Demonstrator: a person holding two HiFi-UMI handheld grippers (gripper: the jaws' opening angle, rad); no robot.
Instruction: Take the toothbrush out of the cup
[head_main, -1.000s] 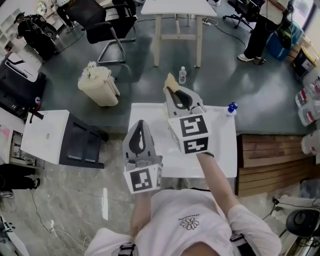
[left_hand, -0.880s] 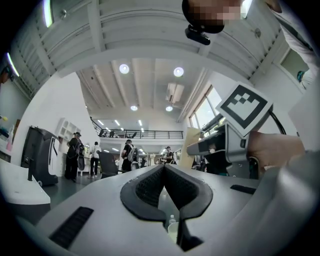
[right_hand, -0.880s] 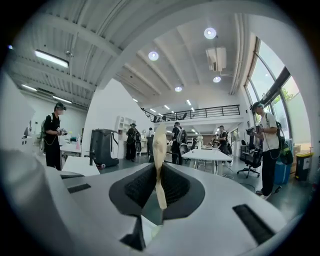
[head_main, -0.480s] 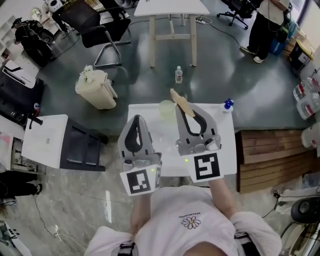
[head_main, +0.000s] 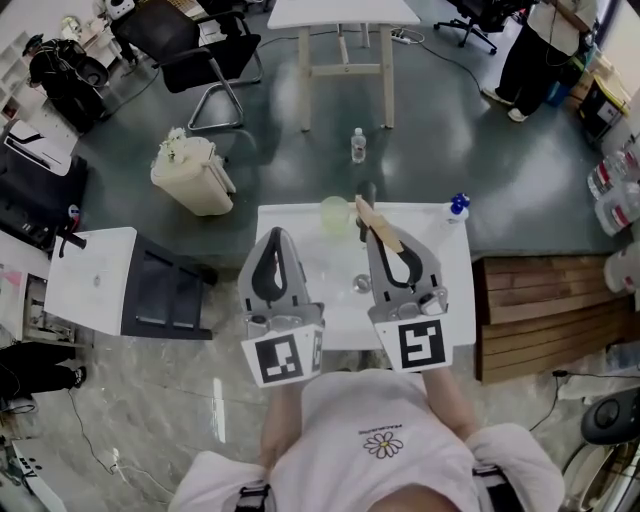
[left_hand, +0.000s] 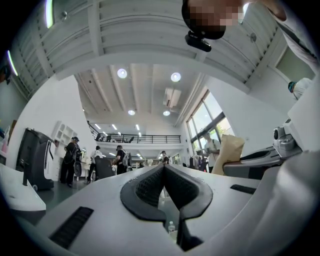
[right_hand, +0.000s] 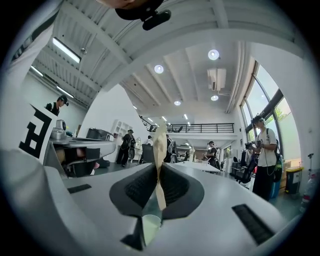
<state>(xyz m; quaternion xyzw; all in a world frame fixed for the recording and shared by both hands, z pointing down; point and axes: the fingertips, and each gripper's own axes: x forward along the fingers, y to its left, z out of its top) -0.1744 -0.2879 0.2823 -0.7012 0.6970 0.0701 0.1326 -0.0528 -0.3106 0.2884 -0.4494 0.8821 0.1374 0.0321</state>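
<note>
The toothbrush (head_main: 376, 222), a flat tan stick, is out of the cup (head_main: 333, 215) and pinched between the jaws of the right gripper (head_main: 387, 240), which have just been closing a little further on it. In the right gripper view the dark pads press on it from both sides. One end rises past the tips and the other hangs into the gap behind them, above the pale green cup that shows below. In the head view the toothbrush slants away from the tips toward the far edge of the white table (head_main: 452, 300). Its far end is just right of the cup and apart from it, and the cup stands upright near that edge. The left gripper (head_main: 278, 238) hangs over the table's near left part, well apart from the toothbrush, its jaws pressed together at the tips and holding nothing. Each gripper's cube carries a black-and-white square marker (head_main: 285, 360), a blocky pattern; in the right gripper view the one at the left edge looks like a tilted letter F. A bottle (head_main: 457, 213) with a blue cap stands at the table's far right corner, and its label cannot be made out. The person's white shirt (head_main: 400, 470) bears a small flower emblem with a line of print above it, too small to read.
</note>
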